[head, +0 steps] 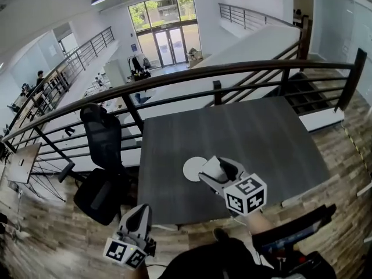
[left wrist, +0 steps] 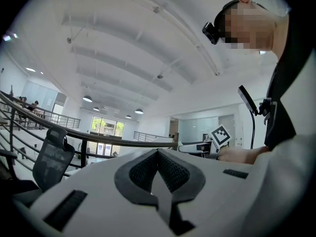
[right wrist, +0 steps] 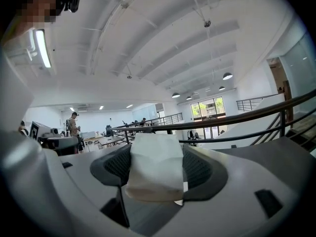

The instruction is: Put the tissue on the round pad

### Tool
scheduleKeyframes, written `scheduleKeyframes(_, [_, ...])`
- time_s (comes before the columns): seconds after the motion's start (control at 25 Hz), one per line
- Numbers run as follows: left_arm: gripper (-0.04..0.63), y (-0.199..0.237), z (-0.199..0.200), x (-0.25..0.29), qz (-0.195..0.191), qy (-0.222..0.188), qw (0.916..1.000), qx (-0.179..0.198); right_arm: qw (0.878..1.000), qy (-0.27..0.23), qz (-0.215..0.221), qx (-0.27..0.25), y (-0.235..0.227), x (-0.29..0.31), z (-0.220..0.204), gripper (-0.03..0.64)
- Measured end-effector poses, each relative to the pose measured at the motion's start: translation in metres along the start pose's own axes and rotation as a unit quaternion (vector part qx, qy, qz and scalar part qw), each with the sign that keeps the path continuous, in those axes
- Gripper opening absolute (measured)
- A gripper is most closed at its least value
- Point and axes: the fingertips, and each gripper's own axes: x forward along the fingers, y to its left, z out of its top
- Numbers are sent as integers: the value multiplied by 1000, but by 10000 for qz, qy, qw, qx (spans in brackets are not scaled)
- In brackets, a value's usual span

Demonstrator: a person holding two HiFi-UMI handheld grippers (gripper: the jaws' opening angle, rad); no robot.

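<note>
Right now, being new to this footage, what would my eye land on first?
The right tool, shut on a white tissue, is poised at the edge of the round pad on the dark table. The left tool, shut and empty, is off the table, over the floor.

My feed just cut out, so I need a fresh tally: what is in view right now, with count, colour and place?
table: one, dark grey, centre of the head view
round pad: one, white, on the table near its front edge
tissue: one, white, folded, clamped in the right claw
office chair: one, black, left of the table
railing: one, dark, curving behind the table
right claw: one, white and grey, shut on the tissue, at the round pad's right edge
left claw: one, white and grey, shut with nothing in it, low, off the table's front left corner
</note>
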Motion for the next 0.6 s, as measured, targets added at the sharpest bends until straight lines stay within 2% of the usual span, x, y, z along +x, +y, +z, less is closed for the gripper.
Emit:
scheduleKeyframes(0.4, [3,4,6,13,387,82,9992,45,9989,348,304,40,-22,46,-15,330])
scheduleKeyframes(0.6, [3,-1,13,31,628,102,9979,92,9973,567,466,65,-47,68,-24,330])
